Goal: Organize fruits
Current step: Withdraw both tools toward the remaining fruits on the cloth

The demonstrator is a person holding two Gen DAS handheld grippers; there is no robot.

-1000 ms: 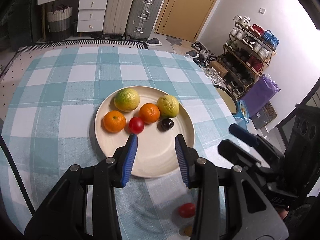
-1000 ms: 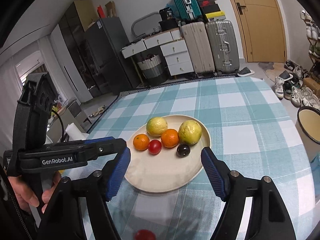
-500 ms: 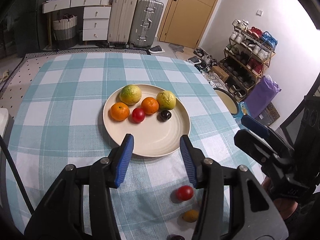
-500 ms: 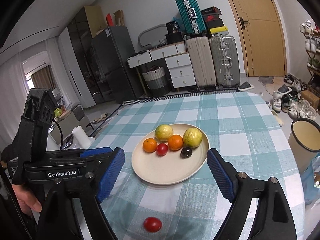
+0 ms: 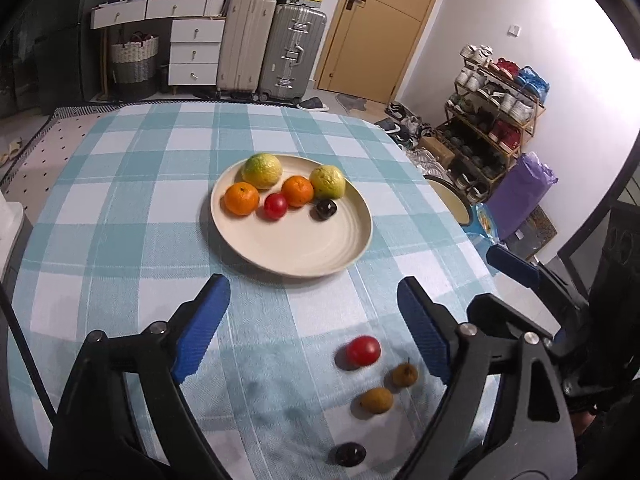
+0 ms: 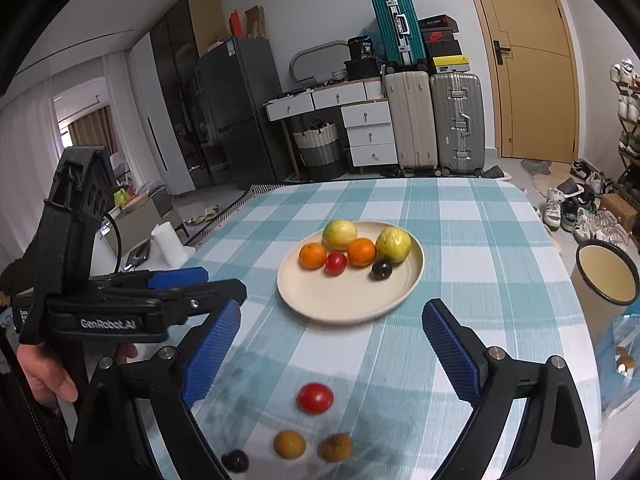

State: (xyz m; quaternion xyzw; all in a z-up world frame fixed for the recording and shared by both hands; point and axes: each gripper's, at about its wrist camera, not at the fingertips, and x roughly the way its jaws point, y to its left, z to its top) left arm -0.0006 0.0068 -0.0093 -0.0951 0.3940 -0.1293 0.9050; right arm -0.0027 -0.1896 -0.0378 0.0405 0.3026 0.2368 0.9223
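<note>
A cream plate (image 5: 304,248) (image 6: 344,300) on the checked tablecloth holds two yellow-green citrus, two oranges, a red tomato (image 5: 275,205) and a dark plum (image 5: 325,209). Nearer me on the cloth lie a loose red tomato (image 5: 363,351) (image 6: 315,398), two small brown fruits (image 5: 376,400) (image 6: 289,444) and a dark fruit (image 5: 350,454) (image 6: 236,461). My left gripper (image 5: 312,312) hangs short of the plate, its jaws opening and bare. My right gripper (image 6: 332,336) is also opening, nothing between its fingers, with the loose tomato just below.
A round cream bin (image 6: 606,276) stands off the table's right edge. Suitcases (image 5: 272,48), white drawers and a shoe rack (image 5: 496,120) line the room beyond. A hand (image 6: 44,372) holds the left gripper at the right wrist view's left side.
Both grippers drew back from the plate toward the near table edge, bringing the loose fruits into view. Both pairs of jaws spread wider, the left one markedly.
</note>
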